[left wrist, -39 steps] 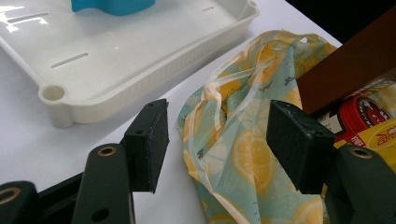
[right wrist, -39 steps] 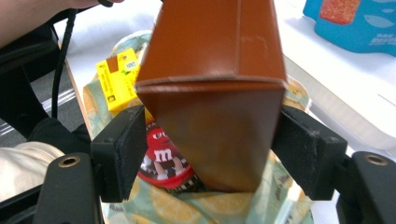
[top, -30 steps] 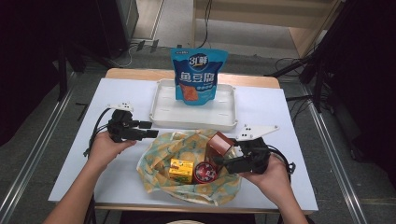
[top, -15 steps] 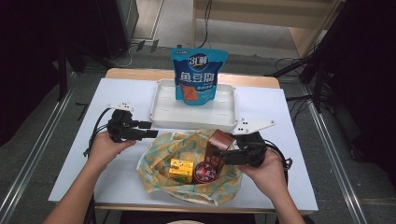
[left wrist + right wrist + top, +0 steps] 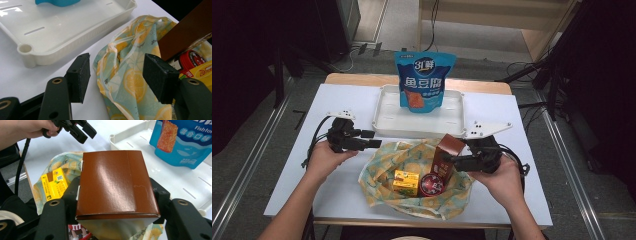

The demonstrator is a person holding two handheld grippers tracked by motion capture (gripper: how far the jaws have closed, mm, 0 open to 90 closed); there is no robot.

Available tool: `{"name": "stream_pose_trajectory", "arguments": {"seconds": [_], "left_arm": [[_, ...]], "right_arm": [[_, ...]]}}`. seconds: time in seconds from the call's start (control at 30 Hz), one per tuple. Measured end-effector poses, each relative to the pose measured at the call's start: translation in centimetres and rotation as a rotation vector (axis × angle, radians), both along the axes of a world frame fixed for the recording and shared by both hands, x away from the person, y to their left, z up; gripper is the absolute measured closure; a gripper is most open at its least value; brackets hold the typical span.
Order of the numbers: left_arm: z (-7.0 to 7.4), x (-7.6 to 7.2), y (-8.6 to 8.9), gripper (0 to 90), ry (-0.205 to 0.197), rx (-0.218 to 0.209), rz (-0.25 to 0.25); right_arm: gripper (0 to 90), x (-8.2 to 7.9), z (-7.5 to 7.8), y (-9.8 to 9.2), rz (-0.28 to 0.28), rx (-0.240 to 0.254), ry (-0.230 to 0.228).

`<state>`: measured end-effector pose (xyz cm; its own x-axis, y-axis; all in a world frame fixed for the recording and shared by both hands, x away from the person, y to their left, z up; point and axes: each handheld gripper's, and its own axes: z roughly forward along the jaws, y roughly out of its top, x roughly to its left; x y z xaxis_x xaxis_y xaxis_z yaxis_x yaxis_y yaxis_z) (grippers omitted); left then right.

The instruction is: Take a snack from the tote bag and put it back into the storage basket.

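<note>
Carton gripped above the lemon bag

Right gripper point(image 5: 115, 195), its jaws having just been closing, is clamping the brown carton point(image 5: 115, 182) over the lemon-print bag point(image 5: 412, 175). Left gripper point(image 5: 117, 75) is gaping beside the bag, near the white tray point(image 5: 384, 107).

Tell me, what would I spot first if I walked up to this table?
Probably the big blue pouch standing in the white tray at the table's far side. Next, the brown carton clamped in the right gripper over the lemon-print bag, where a yellow box and a red tin lie.
</note>
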<state>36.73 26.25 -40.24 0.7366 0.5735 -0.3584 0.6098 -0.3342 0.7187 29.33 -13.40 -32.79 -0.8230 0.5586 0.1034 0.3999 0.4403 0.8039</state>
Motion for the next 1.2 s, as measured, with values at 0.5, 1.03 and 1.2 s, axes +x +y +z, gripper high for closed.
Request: {"name": "stream_pose_trajectory", "arguments": {"seconds": [0.5,1.03,1.2], "left_arm": [[-0.1,0.1,0.0,39.5,0.008,-0.003,-0.006],[-0.2,0.0,-0.3,39.6,0.011,0.001,-0.015],[-0.2,0.0,-0.2,39.6,0.008,-0.002,-0.016]], "right_arm": [[43.2,0.8,3.2,-1.1,0.022,0.039,-0.005],[43.3,2.9,7.0,-0.9,0.043,0.043,-0.041],[43.4,4.2,7.4,-0.5,0.035,0.032,-0.043]]}}
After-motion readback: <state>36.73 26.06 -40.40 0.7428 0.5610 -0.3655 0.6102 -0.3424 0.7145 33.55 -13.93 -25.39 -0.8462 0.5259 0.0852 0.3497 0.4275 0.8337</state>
